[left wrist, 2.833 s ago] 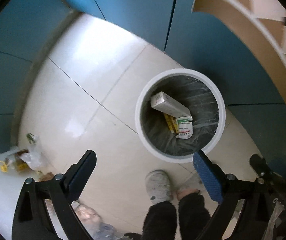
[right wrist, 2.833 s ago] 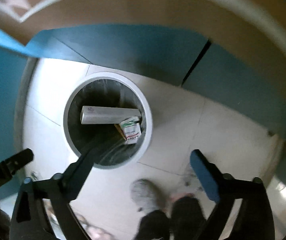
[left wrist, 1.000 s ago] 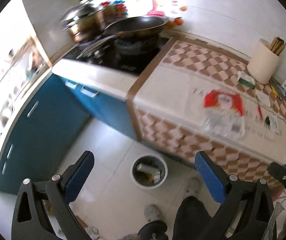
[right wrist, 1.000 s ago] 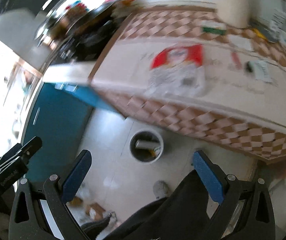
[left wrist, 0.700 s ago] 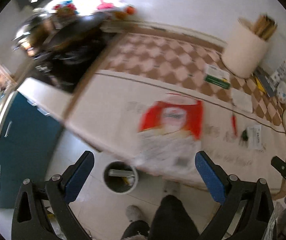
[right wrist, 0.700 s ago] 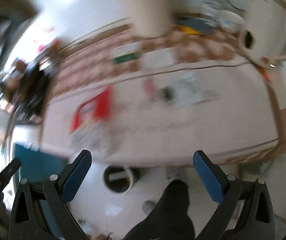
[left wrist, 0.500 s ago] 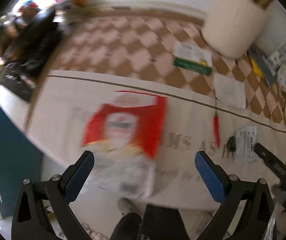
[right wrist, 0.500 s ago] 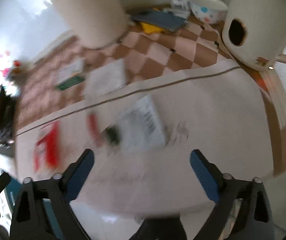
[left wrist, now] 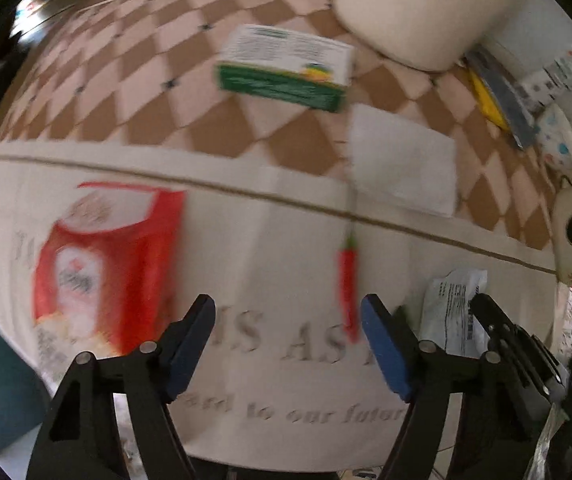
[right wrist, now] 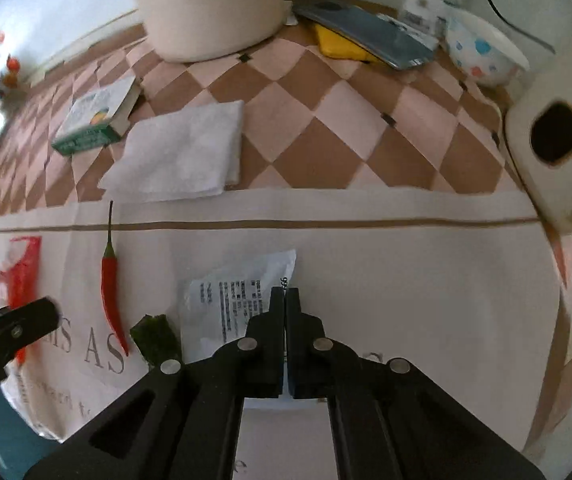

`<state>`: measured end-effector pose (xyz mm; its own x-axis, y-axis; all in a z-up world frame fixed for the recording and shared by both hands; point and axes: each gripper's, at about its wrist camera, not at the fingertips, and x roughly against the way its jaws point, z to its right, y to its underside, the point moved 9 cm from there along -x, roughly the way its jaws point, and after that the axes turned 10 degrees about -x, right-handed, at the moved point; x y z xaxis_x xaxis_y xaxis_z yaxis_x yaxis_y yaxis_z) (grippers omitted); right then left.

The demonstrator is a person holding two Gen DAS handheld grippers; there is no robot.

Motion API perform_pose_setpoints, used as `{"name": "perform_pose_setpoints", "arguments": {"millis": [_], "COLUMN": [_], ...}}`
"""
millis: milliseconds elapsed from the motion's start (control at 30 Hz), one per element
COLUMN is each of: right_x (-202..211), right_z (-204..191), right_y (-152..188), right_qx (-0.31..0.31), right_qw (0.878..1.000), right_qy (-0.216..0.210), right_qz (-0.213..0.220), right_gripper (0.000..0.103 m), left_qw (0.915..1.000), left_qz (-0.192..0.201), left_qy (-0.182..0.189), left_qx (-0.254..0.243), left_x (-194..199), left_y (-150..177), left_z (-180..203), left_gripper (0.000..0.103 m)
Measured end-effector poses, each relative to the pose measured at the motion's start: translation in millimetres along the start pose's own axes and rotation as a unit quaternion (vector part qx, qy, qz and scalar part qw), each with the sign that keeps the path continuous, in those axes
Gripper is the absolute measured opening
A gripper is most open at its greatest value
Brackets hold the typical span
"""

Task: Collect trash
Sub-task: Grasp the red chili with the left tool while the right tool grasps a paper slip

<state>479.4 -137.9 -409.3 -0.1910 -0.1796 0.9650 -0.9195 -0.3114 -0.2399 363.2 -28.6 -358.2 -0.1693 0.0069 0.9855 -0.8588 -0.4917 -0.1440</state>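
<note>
On the paper-covered counter (right wrist: 405,280) lies a white printed wrapper (right wrist: 238,296). My right gripper (right wrist: 284,296) points down at it, jaws shut, its tips pinching the wrapper's right edge. Left of the wrapper are a dark green scrap (right wrist: 154,338) and a red chilli (right wrist: 110,288). My left gripper (left wrist: 286,320) hangs over the printed lettering, jaws closing with nothing between them. The chilli (left wrist: 347,280) is just beyond its right finger and a red snack bag (left wrist: 106,264) lies to its left. The wrapper (left wrist: 453,304) and the right gripper's black tip (left wrist: 485,312) show at the right of the left wrist view.
Farther back on the checked cloth lie a green and white box (right wrist: 94,120) and a folded white napkin (right wrist: 182,156). A tall white holder (right wrist: 210,4), a dotted bowl (right wrist: 481,52), a yellow and grey stack (right wrist: 365,36) and a white appliance (right wrist: 553,152) line the back and right.
Both grippers swung up from the floor bin and came down close over the counter. The right jaws went from wide open to shut at the wrapper. The left jaws narrowed.
</note>
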Motion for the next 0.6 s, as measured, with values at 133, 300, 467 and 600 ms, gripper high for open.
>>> {"name": "perform_pose_setpoints", "arguments": {"millis": [133,300,467,600], "right_x": [13.2,21.8,21.1,32.1], "right_z": [30.8,60.9,77.5,79.4], "right_y": [-8.2,-20.3,-26.5,-27.0], "right_qx": [-0.043,-0.069,-0.092,-0.097], "right_qw": [0.999,0.997,0.996,0.995], "right_qy": [-0.011,0.002,0.008,0.0], "right_qz": [0.007,0.016,0.021,0.031], "right_gripper": [0.0,0.0,0.0,0.0], "left_qw": [0.9992,0.9977,0.9959,0.9937], "left_qz": [-0.024,-0.022,0.0,0.035], "left_qy": [0.012,-0.018,-0.052,-0.071], "left_qx": [-0.029,-0.061,-0.074,-0.079], "left_x": [-23.1,-22.3,-8.7,20.6], "left_y": [-4.9,-8.8,-6.8,-3.3], "left_z": [23.8,36.3,34.9,29.5], "left_gripper": [0.051,0.008,0.007,0.007]}}
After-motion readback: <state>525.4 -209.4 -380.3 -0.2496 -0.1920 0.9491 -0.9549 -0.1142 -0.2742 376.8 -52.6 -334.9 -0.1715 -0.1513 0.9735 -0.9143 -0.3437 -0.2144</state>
